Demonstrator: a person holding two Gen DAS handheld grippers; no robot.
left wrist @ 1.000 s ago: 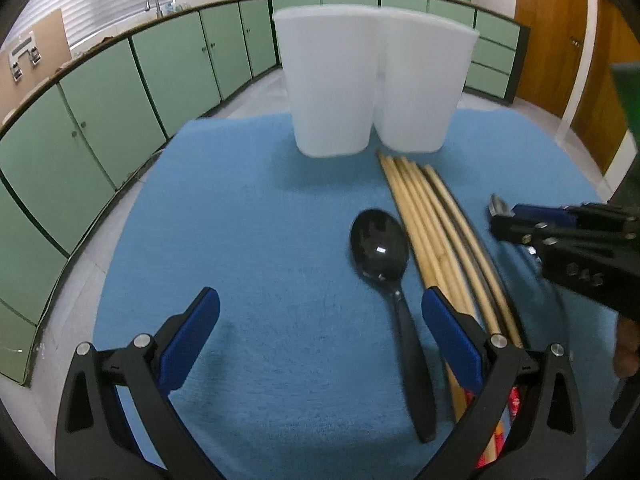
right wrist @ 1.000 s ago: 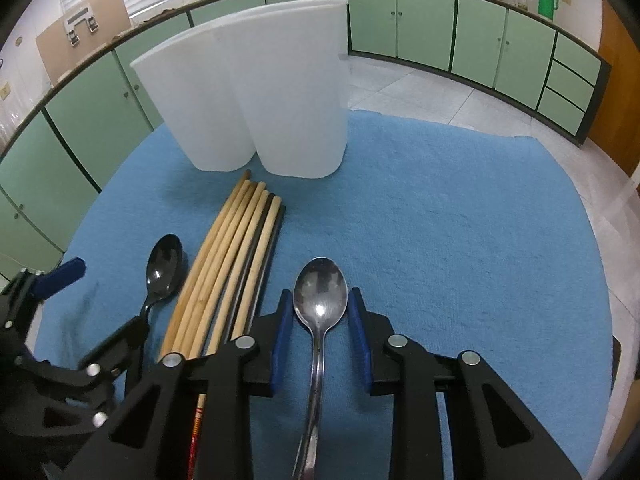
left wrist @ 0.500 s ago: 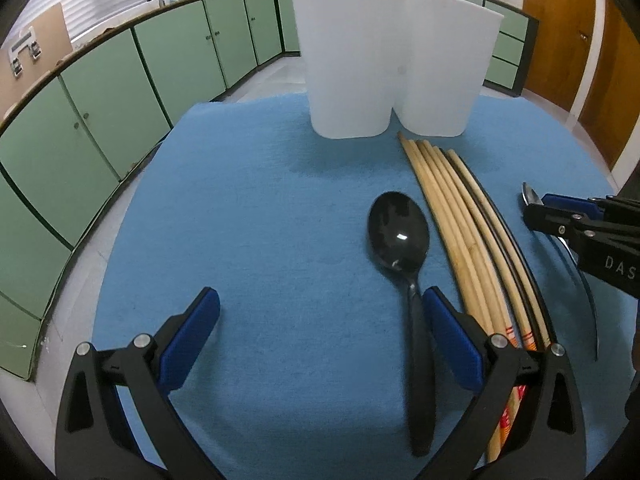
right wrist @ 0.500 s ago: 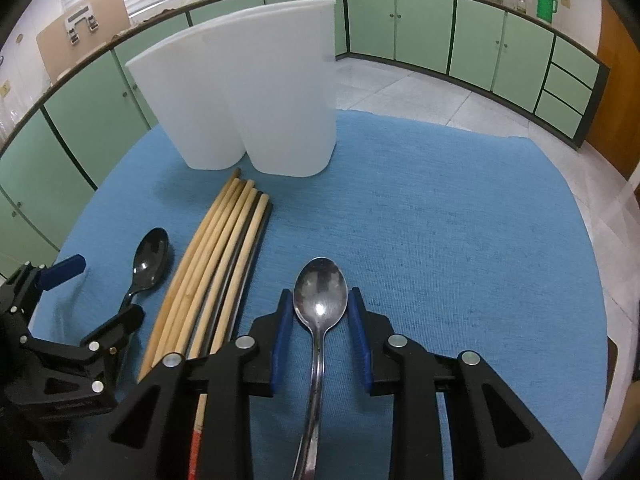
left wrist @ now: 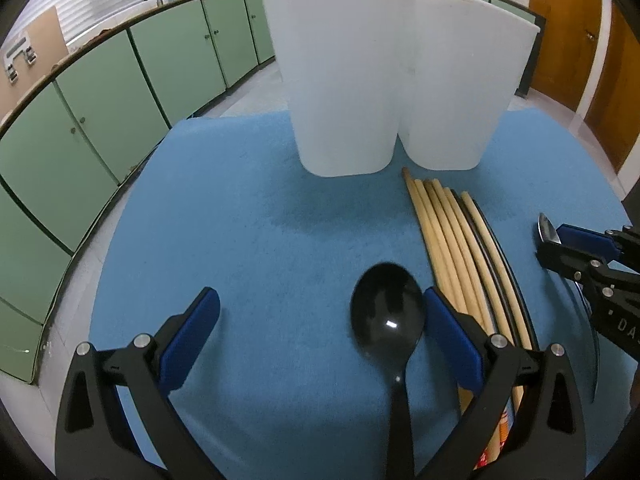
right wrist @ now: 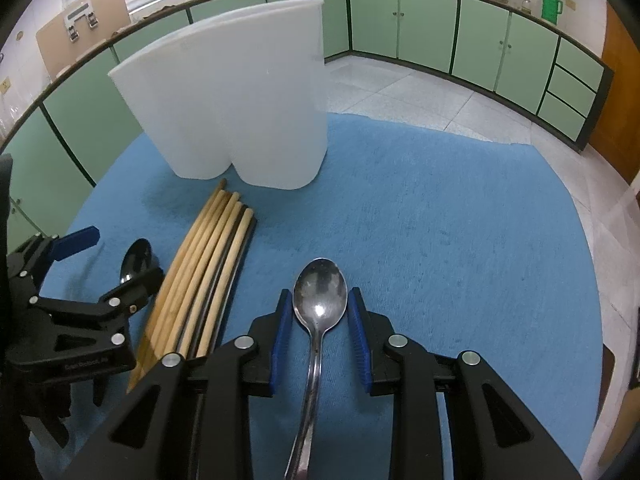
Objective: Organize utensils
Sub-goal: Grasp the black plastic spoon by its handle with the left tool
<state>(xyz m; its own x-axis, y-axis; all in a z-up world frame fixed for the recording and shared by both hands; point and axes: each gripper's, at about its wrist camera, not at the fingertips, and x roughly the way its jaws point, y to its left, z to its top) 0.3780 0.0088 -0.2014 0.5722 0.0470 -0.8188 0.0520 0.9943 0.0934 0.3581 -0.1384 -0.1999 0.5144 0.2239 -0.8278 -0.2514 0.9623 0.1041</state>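
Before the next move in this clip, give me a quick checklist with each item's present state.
1. Metal spoon between the right gripper jaws: ok; whether the pads press on it: cannot tell.
2. Left gripper jaws wide apart: ok.
3. Black spoon inside the left jaws' gap: ok, though its bowl sits close to the right-hand pad, off centre.
4. Chopsticks outside the left jaws: ok, they lie just beyond that pad.
5. White holder upright on the blue cloth: ok.
6. Holder compartments empty: cannot tell, the rims hide the inside.

Only the letters "DA" can be read, white on the right gripper (left wrist: 576, 248) body.
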